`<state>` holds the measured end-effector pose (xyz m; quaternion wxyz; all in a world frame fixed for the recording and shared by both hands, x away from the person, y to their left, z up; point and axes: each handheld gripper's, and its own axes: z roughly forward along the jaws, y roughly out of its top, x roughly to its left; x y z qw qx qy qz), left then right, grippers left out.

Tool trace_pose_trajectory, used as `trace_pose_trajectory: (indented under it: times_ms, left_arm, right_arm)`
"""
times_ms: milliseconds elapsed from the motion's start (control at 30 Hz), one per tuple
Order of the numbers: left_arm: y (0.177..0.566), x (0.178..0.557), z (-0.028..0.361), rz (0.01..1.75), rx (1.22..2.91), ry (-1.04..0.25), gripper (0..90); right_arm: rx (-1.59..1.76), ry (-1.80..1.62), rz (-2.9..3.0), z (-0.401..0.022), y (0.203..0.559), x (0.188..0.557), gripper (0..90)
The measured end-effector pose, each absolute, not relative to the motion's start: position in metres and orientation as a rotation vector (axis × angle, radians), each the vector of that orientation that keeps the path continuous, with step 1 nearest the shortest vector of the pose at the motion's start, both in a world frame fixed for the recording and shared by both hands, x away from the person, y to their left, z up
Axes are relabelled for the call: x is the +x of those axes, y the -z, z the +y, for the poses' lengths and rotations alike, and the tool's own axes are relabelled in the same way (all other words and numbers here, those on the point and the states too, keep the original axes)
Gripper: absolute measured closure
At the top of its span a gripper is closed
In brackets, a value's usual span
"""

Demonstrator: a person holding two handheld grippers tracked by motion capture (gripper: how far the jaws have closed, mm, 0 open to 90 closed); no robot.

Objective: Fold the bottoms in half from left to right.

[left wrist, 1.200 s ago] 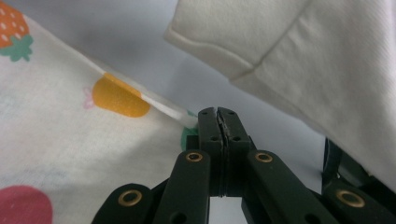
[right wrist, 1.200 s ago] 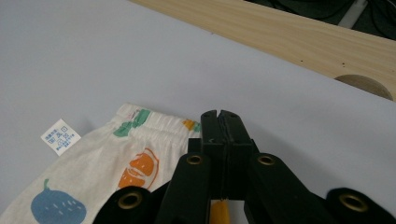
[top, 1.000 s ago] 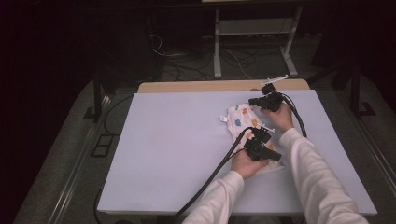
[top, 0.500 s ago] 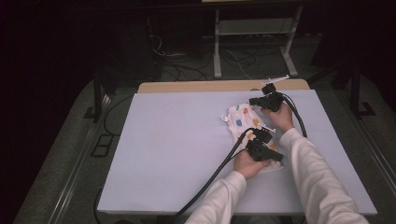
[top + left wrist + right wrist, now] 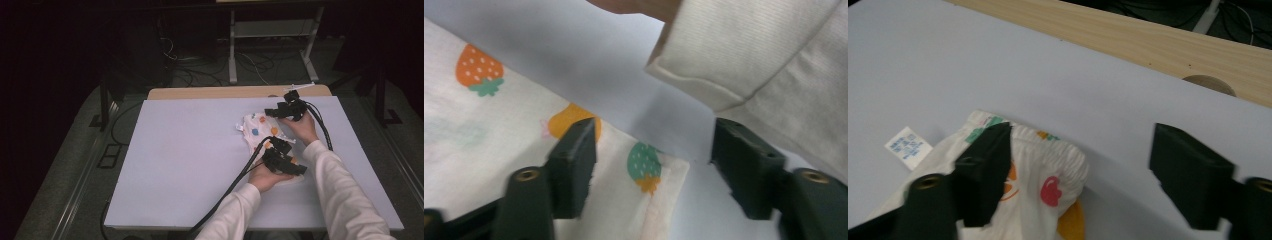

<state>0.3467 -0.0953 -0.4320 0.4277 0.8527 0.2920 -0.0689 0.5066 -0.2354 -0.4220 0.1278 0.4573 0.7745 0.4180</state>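
Right now both my tongs have just been opening, and each stands released over the garment; my left gripper hangs over a bottom corner of the white fruit-print cloth, one jaw above the fabric and the other above the bare worktop, nothing pinched; my right gripper straddles the gathered elastic edge, likewise clear of it; the garment lies crumpled toward the far right part of the worktop, nearer its far edge than its near one; a small white label sticks out flat beside it; my right sleeve crosses close above my left gripper.
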Motion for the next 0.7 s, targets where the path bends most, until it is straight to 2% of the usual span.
trace_pose_trajectory:
  times_ms: [33,100,167,200,467,700]
  left_arm:
    - [0.431,0.347,-0.093,0.718,2.133,0.163,29.4]
    - [0.429,0.348,-0.087,0.715,2.131,0.156,25.1]
    - [0.428,0.350,-0.082,0.708,2.108,0.182,21.1]
    - [0.428,0.350,-0.079,0.707,2.097,0.189,18.0]
    - [0.425,0.348,-0.060,0.675,2.112,0.121,1.8]
    - [0.420,0.354,-0.040,0.708,2.079,0.075,0.0]
  right_arm:
    - [1.328,-1.224,2.250,-0.236,0.421,0.505,12.8]
    - [1.344,-1.239,2.224,-0.239,0.418,0.500,11.2]
    - [1.353,-1.235,2.227,-0.240,0.416,0.497,2.1]
    - [1.351,-1.233,2.226,-0.241,0.415,0.495,1.2]
    - [1.358,-1.281,2.185,-0.243,0.411,0.477,0.0]
    - [1.384,-1.328,2.174,-0.245,0.412,0.469,0.0]
